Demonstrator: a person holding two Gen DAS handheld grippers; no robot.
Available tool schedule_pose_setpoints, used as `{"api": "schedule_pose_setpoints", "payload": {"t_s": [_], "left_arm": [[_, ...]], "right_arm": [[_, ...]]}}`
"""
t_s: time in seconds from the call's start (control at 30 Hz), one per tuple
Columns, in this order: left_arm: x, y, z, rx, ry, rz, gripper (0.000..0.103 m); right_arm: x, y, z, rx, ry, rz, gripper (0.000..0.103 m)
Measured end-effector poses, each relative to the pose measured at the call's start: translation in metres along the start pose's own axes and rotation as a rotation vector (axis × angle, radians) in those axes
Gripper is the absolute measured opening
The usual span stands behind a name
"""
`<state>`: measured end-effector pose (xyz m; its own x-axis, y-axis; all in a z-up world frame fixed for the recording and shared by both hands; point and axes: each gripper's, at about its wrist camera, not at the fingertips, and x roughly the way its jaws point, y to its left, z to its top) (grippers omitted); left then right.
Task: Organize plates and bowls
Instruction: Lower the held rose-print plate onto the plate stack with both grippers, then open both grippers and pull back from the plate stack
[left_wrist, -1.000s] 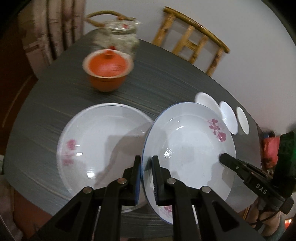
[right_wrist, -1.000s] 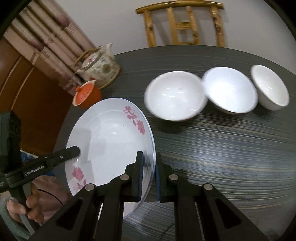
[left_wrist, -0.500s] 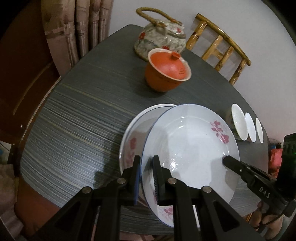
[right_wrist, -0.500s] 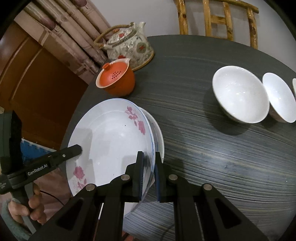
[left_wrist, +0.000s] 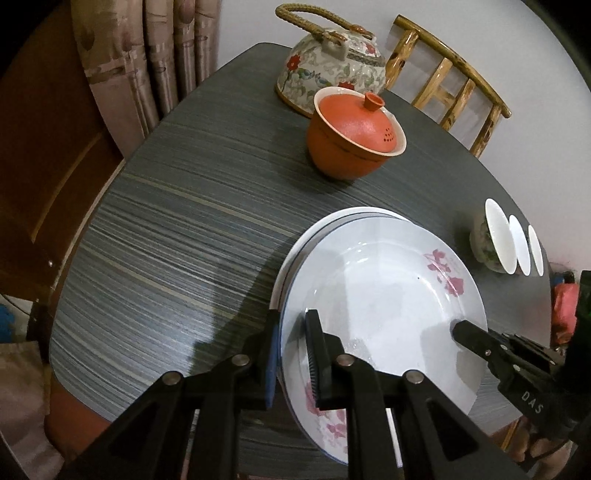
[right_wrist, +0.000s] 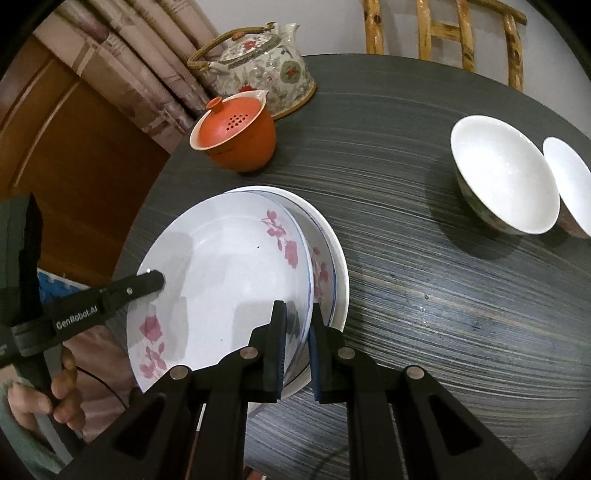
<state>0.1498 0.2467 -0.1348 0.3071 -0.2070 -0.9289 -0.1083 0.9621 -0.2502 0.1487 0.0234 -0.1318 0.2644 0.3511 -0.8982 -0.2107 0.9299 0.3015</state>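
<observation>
Left wrist: both grippers, left gripper (left_wrist: 291, 354) and right gripper (right_wrist: 297, 345), clamp plate (left_wrist: 384, 295) rim; now shifted over second plate (right_wrist: 334, 266), stacking nearly done.

A dark grey counter (left_wrist: 177, 229) with fine pale streaks fills the scene, its edge rounded. On the far side a bamboo chair (left_wrist: 450, 96) stands against a plain white wall (left_wrist: 480, 40). To the far left hang beige patterned curtains (left_wrist: 155, 48), and beside them is a brown wooden door (right_wrist: 55, 155). The lighting is dim and indoor, and shadows fall on the counter.
</observation>
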Motion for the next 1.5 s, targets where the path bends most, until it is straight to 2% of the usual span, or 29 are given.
{"api": "schedule_pose_setpoints", "payload": {"t_s": [0.43,0.6,0.77,0.9,1.03,1.13,1.37,1.43,1.5], "left_arm": [[0.002,-0.009,-0.004,0.05,-0.035,0.093,0.013],[0.002,-0.016,-0.005,0.067,-0.05,0.113,0.013],[0.0,-0.017,-0.008,0.061,-0.058,0.123,0.013],[-0.006,-0.014,-0.01,0.043,-0.071,0.113,0.013],[-0.013,-0.018,-0.012,0.054,-0.096,0.13,0.013],[-0.02,-0.024,-0.015,0.066,-0.121,0.16,0.014],[-0.029,-0.04,-0.019,0.086,-0.143,0.17,0.014],[-0.03,-0.047,-0.021,0.09,-0.147,0.175,0.014],[-0.031,-0.053,-0.023,0.094,-0.146,0.174,0.021]], "right_arm": [[0.01,0.006,-0.004,-0.043,0.019,-0.042,0.015],[0.007,0.012,-0.002,-0.093,-0.004,-0.092,0.018],[0.008,0.005,-0.002,-0.082,0.006,-0.106,0.022],[0.006,0.002,-0.005,-0.078,0.004,-0.084,0.023],[0.006,0.003,-0.007,-0.081,0.002,-0.074,0.025],[0.006,0.002,-0.009,-0.083,-0.005,-0.078,0.031],[0.002,0.0,-0.013,-0.076,-0.01,-0.073,0.032],[-0.002,0.0,-0.013,-0.079,-0.018,-0.073,0.036],[-0.005,-0.001,-0.012,-0.083,-0.03,-0.082,0.04]]}}
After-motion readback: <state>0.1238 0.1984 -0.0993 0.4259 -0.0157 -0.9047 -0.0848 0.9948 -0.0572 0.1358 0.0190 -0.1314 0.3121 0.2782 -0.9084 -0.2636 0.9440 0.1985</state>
